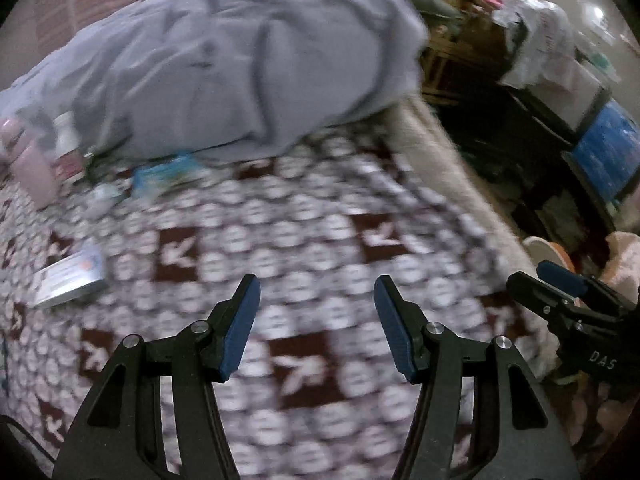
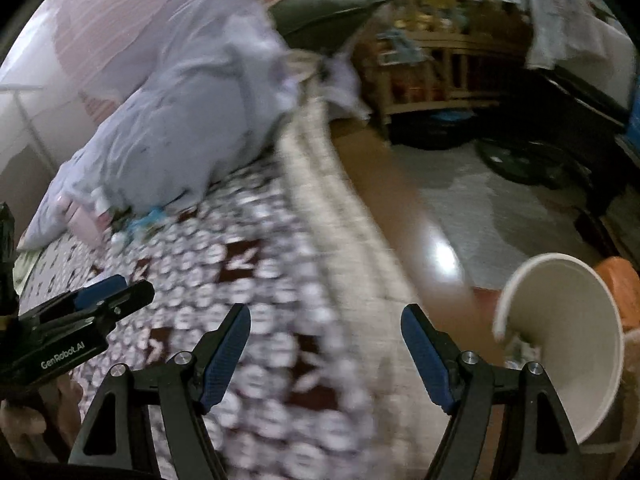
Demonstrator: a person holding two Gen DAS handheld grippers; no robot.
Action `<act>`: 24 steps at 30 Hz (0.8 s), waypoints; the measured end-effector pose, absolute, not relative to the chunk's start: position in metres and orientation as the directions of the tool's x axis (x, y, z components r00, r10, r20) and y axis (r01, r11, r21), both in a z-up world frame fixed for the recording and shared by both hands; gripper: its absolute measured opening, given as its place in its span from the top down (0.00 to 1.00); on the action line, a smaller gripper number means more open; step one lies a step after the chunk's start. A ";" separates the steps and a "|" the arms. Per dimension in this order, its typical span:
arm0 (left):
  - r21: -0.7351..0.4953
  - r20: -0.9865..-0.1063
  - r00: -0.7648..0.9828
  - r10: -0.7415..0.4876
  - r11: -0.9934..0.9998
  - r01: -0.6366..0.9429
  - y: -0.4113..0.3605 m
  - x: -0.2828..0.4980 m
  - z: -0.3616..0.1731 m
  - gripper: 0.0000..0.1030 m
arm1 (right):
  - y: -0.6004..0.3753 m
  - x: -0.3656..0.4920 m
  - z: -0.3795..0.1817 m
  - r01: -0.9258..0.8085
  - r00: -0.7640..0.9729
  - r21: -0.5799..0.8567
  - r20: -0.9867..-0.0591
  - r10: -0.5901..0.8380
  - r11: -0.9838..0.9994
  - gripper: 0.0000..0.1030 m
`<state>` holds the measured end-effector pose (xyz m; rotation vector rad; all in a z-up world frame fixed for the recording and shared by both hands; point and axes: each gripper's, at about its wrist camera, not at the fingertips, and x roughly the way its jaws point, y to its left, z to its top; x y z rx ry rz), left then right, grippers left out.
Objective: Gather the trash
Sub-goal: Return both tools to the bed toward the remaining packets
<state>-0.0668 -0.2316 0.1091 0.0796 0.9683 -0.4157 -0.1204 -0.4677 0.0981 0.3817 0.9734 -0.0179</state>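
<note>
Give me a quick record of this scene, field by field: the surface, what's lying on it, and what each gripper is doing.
surface: patterned bedspread, maroon and white
bedding: grey duvet bunched at the far end
items by duvet: pink bottle, blue wrapper
item near left edge: small flat box
beside bed: white cup, tilted on its side
left gripper: open, nothing between its fingers
right gripper: open, nothing between its fingers
image quality: motion-blurred, small items hard to identify

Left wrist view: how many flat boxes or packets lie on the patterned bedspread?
2: a pale flat box near the left edge, and a blue packet beside the grey duvet. Blur; others may be hidden.
</note>
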 end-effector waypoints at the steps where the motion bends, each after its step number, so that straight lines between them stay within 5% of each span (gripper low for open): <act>1: -0.114 -0.815 0.498 -0.297 0.924 0.364 -0.222 -0.065 0.108 0.44 | -0.462 -0.117 0.098 0.172 0.565 0.311 -0.809 0.165 0.935 0.27; 24: -0.057 -0.847 0.526 -0.078 0.997 0.057 -0.044 -0.009 0.082 0.44 | -0.294 -0.001 0.073 -0.081 0.469 0.342 -0.816 0.338 0.936 0.27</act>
